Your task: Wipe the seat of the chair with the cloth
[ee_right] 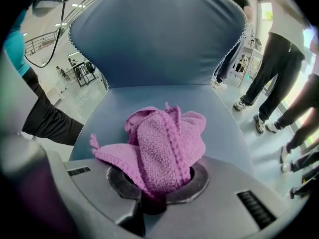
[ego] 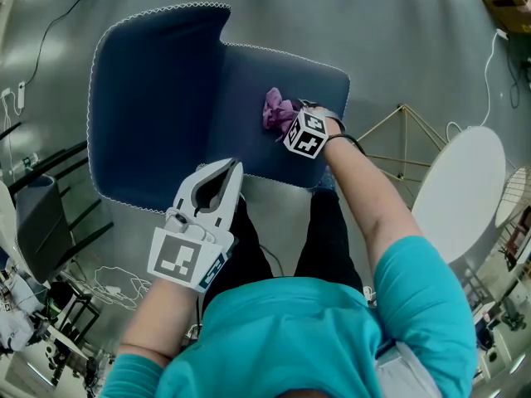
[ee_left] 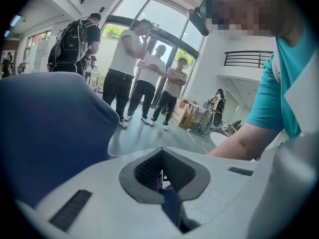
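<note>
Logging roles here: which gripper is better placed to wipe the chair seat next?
Right. The right gripper is shut on the purple cloth over the seat; the left gripper is shut on nothing, at the seat's near edge.

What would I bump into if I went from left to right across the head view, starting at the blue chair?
blue chair's backrest → purple cloth → gold wire frame → white round table
</note>
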Motion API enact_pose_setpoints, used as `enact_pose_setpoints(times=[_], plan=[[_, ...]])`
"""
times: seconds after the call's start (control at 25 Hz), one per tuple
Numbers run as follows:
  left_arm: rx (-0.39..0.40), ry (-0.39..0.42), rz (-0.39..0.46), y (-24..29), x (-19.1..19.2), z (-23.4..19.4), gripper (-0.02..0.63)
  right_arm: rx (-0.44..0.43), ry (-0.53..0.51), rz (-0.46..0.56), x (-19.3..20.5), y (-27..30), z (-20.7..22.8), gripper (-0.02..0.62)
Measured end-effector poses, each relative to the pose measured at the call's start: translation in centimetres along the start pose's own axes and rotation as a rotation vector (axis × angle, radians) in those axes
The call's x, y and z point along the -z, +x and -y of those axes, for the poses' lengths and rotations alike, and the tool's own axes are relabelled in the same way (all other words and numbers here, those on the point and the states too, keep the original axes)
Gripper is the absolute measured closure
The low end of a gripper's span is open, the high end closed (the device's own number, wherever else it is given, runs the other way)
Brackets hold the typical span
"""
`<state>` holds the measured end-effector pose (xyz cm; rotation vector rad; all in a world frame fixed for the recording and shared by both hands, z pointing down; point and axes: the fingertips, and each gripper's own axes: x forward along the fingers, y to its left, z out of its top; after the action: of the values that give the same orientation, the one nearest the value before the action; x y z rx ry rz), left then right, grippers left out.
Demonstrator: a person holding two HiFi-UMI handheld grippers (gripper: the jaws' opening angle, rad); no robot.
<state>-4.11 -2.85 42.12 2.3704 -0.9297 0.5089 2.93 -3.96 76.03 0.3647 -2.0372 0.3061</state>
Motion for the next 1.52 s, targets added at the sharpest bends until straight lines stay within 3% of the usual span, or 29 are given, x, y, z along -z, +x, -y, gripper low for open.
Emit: enact_pose_setpoints(times=[1.52], plan=[[0.046,0.04,-0.021,2.1,0.3,4.9,0.603,0.028,0.063,-0.055,8.7,-4.6,-0.4,0.535]])
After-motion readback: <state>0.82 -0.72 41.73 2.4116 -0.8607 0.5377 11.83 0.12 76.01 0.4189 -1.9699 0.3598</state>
